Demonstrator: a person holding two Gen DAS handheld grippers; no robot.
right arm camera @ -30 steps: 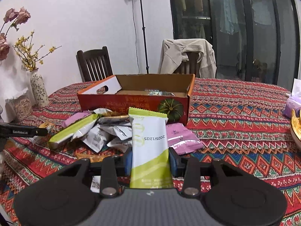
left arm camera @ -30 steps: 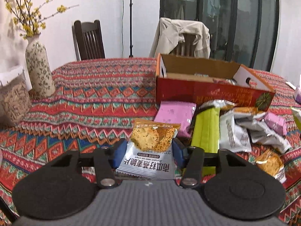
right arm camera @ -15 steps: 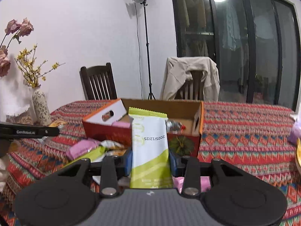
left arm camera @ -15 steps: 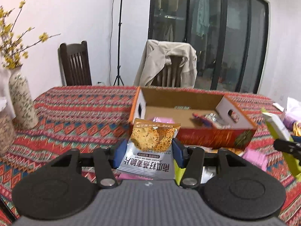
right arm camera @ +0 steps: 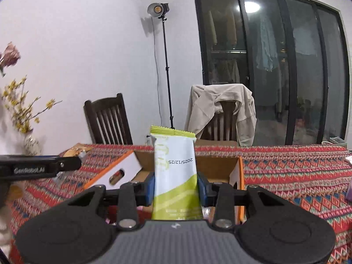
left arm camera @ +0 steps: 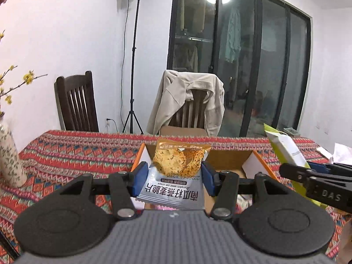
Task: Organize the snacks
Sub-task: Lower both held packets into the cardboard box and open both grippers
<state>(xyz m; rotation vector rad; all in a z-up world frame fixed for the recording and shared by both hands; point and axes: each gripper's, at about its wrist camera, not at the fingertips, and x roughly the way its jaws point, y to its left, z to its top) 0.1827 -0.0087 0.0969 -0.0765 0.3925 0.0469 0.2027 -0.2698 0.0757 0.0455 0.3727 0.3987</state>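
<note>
The box (right arm camera: 220, 167) is open on top, so the way in from above is free. Its raised end flaps (right arm camera: 123, 171) narrow the sides. The two grippers hang close together over it, crowding each other. The desk (right arm camera: 297, 171) right of the box is bare.

Box (right arm camera: 220, 167) on table (right arm camera: 297, 171), two chairs (right arm camera: 110, 121) behind.

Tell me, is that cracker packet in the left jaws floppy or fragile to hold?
The oat crisp packet probably stays fairly stiff: it stands upright above the left gripper. Likely light, since a side pinch holds it. The crackers pictured suggest brittle contents, so squeezing harder might crush them.
</note>
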